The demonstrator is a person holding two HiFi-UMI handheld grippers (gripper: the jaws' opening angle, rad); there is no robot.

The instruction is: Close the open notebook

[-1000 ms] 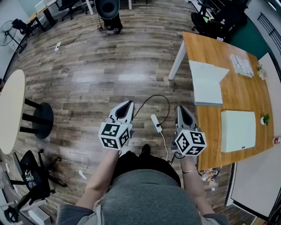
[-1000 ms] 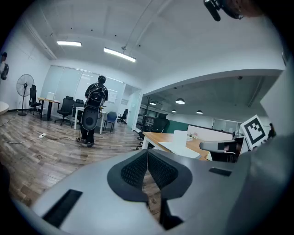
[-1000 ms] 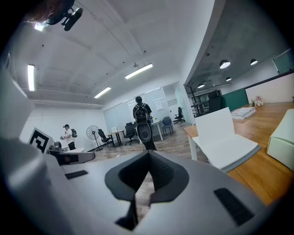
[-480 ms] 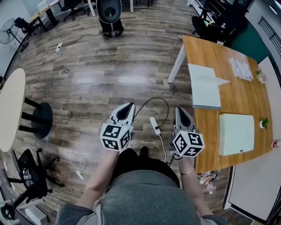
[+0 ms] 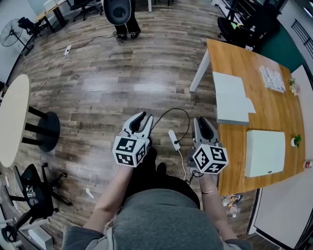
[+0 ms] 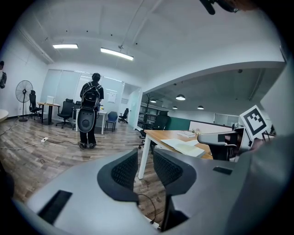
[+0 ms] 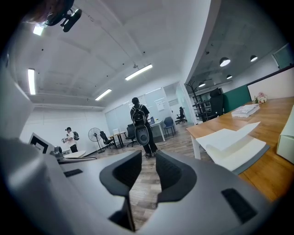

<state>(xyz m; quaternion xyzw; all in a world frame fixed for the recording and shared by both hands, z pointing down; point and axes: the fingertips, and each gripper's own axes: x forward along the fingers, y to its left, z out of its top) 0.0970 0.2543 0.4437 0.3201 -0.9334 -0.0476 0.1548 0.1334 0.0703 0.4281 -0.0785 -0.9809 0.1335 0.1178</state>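
The open notebook [image 5: 230, 95] lies on the wooden table [image 5: 254, 58] to my right, white pages up, one leaf curled upward. It also shows in the left gripper view [image 6: 186, 146] and in the right gripper view [image 7: 234, 144]. Both grippers hang in front of me over the floor, short of the table. My left gripper [image 5: 145, 117] [image 6: 144, 167] is open and its jaws have just been opening with nothing between them. My right gripper [image 5: 204, 123] [image 7: 148, 170], near the table's edge, has likewise just been opening and is empty.
A white box [image 5: 264, 152] lies on the table nearer me than the notebook, with printed papers [image 5: 273, 78] at the far end. A power strip [image 5: 173, 139] with its cable lies on the floor between the grippers. A person [image 5: 120, 12] stands far ahead; a round table [image 5: 12, 122] is at left.
Both grippers' jaws have gone from shut to parted. The hands have stayed nearly in place and the notebook has not been touched.
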